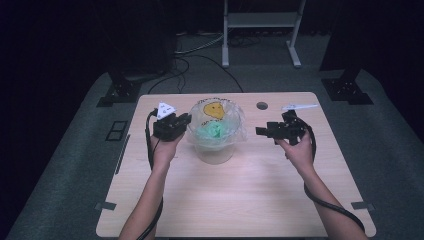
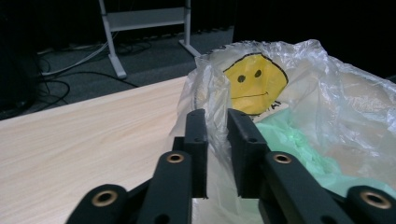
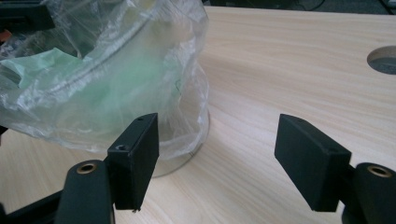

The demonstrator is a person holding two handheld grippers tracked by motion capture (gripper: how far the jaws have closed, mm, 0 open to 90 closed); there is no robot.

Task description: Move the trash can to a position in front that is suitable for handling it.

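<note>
Item: clear plastic bag [image 1: 216, 125] lining bin [image 1: 215, 152]; left gripper [image 2: 217, 135] clenched on bag's rim beside the smiley, right gripper [image 3: 217, 140] released beside bin—advise pulling film gently.

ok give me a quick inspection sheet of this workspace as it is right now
surface: light wooden table, round cable hole near the far edge
job's things: clear plastic bag with a yellow smiley face draped over a clear round container, green crumpled material inside
clutter: white strip at the far right edge
grippers: left hand-held gripper jaws pinching the bag's edge; right hand-held gripper jaws wide apart, nothing between them, beside the container
cables: black cable trails from the right hand-held gripper; more on the floor behind
surroundings: dark room, grey floor, white metal stand
</note>
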